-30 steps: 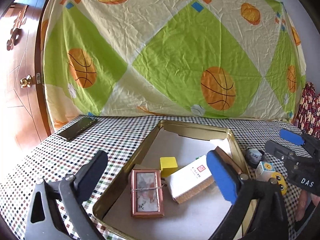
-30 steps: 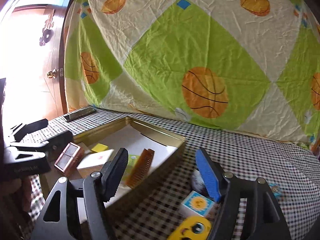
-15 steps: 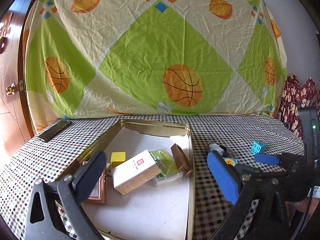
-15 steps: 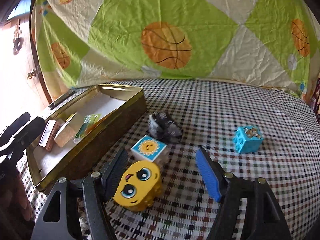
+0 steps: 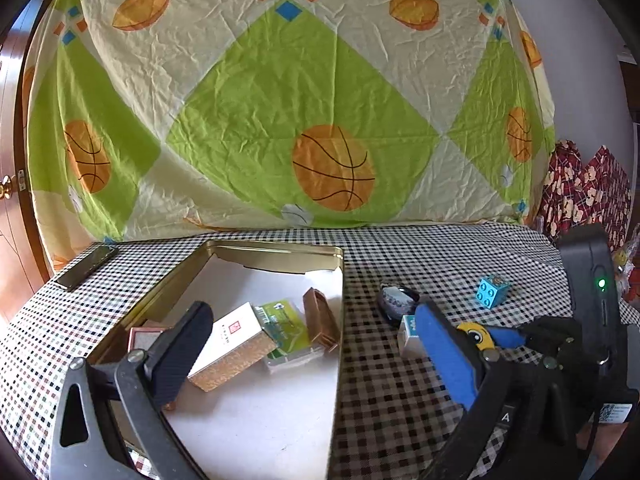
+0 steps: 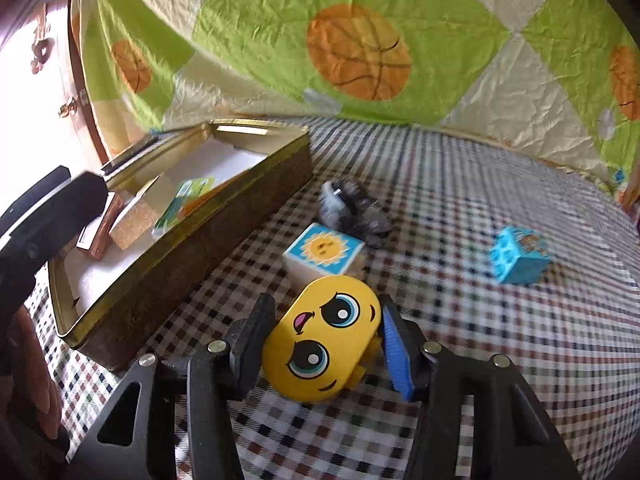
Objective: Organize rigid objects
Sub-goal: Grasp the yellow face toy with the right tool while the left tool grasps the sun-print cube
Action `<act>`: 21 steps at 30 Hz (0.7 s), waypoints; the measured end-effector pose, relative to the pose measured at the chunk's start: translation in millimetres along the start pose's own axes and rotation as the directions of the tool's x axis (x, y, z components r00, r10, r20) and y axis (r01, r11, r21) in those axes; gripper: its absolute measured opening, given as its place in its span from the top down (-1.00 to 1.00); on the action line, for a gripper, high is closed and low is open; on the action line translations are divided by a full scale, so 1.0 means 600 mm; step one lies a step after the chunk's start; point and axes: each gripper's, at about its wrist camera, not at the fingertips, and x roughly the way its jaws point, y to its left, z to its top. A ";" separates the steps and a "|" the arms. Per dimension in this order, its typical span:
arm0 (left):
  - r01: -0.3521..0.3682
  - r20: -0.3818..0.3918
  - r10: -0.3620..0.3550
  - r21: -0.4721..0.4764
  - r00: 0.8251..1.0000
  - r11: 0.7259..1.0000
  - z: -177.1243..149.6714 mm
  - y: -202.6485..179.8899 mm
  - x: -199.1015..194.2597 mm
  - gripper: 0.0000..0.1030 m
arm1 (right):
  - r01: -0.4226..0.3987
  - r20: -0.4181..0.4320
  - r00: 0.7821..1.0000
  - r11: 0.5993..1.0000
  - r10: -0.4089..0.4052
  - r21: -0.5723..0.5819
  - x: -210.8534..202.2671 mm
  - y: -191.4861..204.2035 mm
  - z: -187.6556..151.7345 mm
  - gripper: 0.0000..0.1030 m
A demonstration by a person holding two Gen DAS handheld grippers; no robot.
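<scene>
A yellow face block (image 6: pixel 324 340) lies on the checked cloth, between the fingers of my right gripper (image 6: pixel 324 320). Its jaws are closing, and both pads sit against the block's sides. The left wrist view shows that gripper (image 5: pixel 516 336) at the right with the block (image 5: pixel 474 334) in it. My left gripper (image 5: pixel 312 312) is open over the gold tin (image 5: pixel 276 246) with nothing between its fingers. In the tin lie a white box (image 5: pixel 232 344), a green packet (image 5: pixel 286 328), a brown comb (image 5: pixel 320 320) and a pink framed box (image 5: pixel 142 338).
A sun-printed cube (image 6: pixel 324 250) touches the yellow block's far side, and a dark grey object (image 6: pixel 356 208) lies behind it. A blue brick (image 6: pixel 518 256) sits apart to the right. A phone (image 5: pixel 86 266) lies left of the tin. The basketball sheet hangs behind.
My right gripper has dropped and tilted down over the yellow block, and its fingers have narrowed onto it. The left gripper has swung right, from the tin's left part towards its right wall.
</scene>
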 end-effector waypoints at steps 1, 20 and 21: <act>0.008 -0.004 -0.008 0.008 1.000 1.000 0.002 -0.008 0.003 -0.99 | 0.009 0.012 1.000 1.000 -0.009 0.014 -0.005 -0.011 -0.001 -0.05; 0.142 -0.232 -0.106 0.142 0.967 0.980 -0.003 -0.159 0.131 -0.55 | 0.154 0.055 0.985 0.974 -0.165 0.164 -0.023 -0.158 0.009 -0.05; 0.149 -0.259 -0.108 0.144 0.960 0.978 -0.006 -0.162 0.140 -0.53 | 0.153 0.058 0.985 0.974 -0.164 0.167 -0.024 -0.159 0.009 -0.05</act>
